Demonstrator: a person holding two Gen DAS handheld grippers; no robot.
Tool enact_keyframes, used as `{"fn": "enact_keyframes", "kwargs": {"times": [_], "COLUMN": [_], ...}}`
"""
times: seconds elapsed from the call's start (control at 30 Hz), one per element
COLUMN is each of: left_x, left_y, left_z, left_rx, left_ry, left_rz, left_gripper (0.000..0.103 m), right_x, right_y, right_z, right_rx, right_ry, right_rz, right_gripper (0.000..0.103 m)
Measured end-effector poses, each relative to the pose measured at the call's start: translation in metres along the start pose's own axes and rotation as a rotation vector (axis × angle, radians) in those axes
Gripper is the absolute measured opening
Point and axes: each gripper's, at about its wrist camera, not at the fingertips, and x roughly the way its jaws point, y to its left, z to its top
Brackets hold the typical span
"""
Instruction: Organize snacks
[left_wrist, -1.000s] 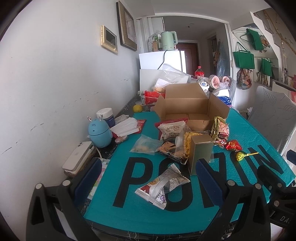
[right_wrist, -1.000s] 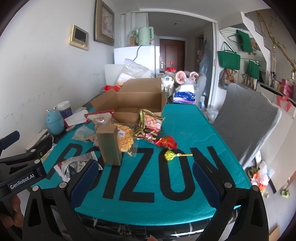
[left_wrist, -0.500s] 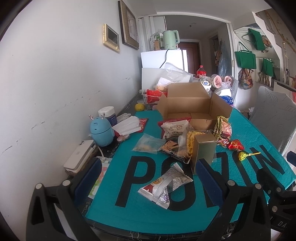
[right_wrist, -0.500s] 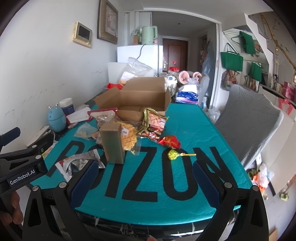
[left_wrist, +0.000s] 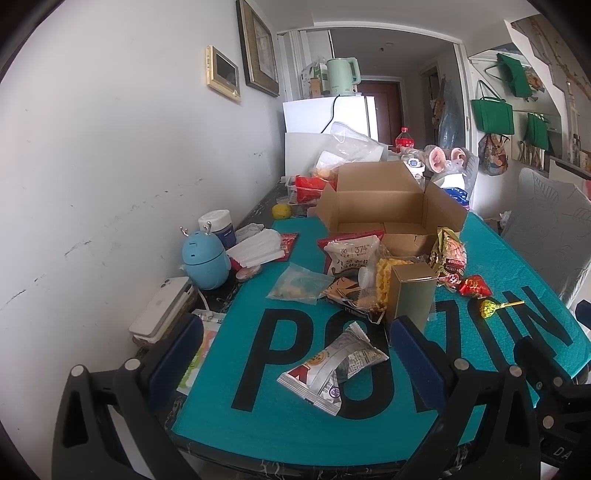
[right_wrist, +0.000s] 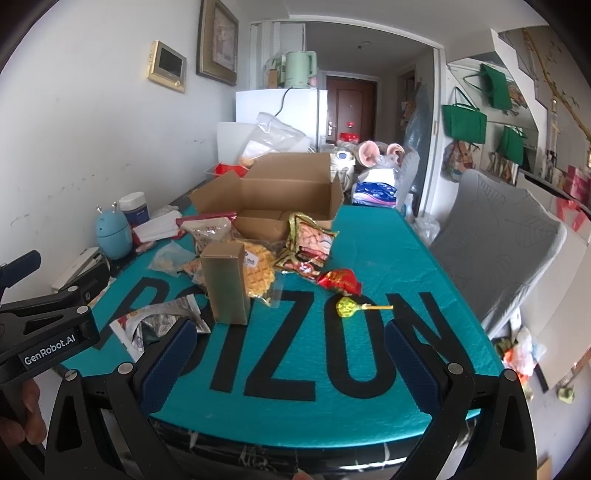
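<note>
Both cameras had drifted a little closer to the snacks since a second ago, and nothing on the counter had been touched. Most snacks lay in a loose pile on the teal mat (left_wrist: 229, 369), just in front of the open cardboard box (left_wrist: 384, 206). A gold box (right_wrist: 226, 284) stood upright at the near side of the pile, with a waffle pack (right_wrist: 260, 275) touching its right side. Beside that lay a green and gold snack bag (right_wrist: 308, 245), leaning against the front of the cardboard box. A red candy (right_wrist: 340, 280) sat near it, and a yellow lollipop (right_wrist: 349, 307) lay just past the candy, closer to the camera. A silver wrapper (left_wrist: 332, 369) lay alone nearest the left tongs (left_wrist: 295, 358). Farther back were a white bread bag (left_wrist: 351, 254) and a clear bag (left_wrist: 299, 284). The left tongs were spread wide apart and held nothing. The right tongs (right_wrist: 288, 354) were spread wide too, also with nothing between them. A blue round gadget (left_wrist: 205, 262) and a white phone (left_wrist: 159, 310) sat by the wall, off the mat.
</note>
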Motion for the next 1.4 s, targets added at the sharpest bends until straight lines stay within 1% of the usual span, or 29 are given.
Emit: {"fn": "enact_keyframes", "kwargs": {"times": [0.4,0.57,0.8,0.93,1.13,1.27,1.33,1.4], "left_x": [-0.003,0.0,0.002,0.01,0.031,0.048,0.055,0.062], "left_y": [-0.001,0.0,0.004,0.005,0.0,0.001,0.002,0.004], "left_z": [0.0,0.001,-0.001,-0.003,-0.009,-0.013,-0.013,-0.013], "left_rx": [0.001,-0.009,-0.013,-0.018,0.001,-0.004,-0.002,0.003], "left_ry": [0.0,0.011,0.008,0.024,0.049,0.086,0.102,0.116], "left_rz": [-0.009,-0.023,-0.013,-0.034,-0.024,-0.047,-0.044,-0.036], "left_gripper": [0.103,0.103,0.103,0.103,0.103,0.103,0.103,0.103], "right_x": [-0.001,-0.001,0.003,0.015,0.039,0.06,0.07,0.077], "right_y": [0.002,0.004,0.008,0.01,0.017,0.023,0.027,0.031], "right_z": [-0.001,-0.002,-0.003,-0.007,-0.013,-0.017,-0.017,-0.015], "right_rx": [-0.007,-0.014,-0.018,-0.022,-0.048,-0.077,-0.09,-0.098], "right_ry": [-0.003,-0.001,0.004,0.031,0.08,0.116,0.146,0.148], "right_rz": [0.002,0.007,0.014,0.025,0.035,0.048,0.057,0.073], "right_gripper": [0.103,0.103,0.103,0.103,0.103,0.103,0.103,0.103]}}
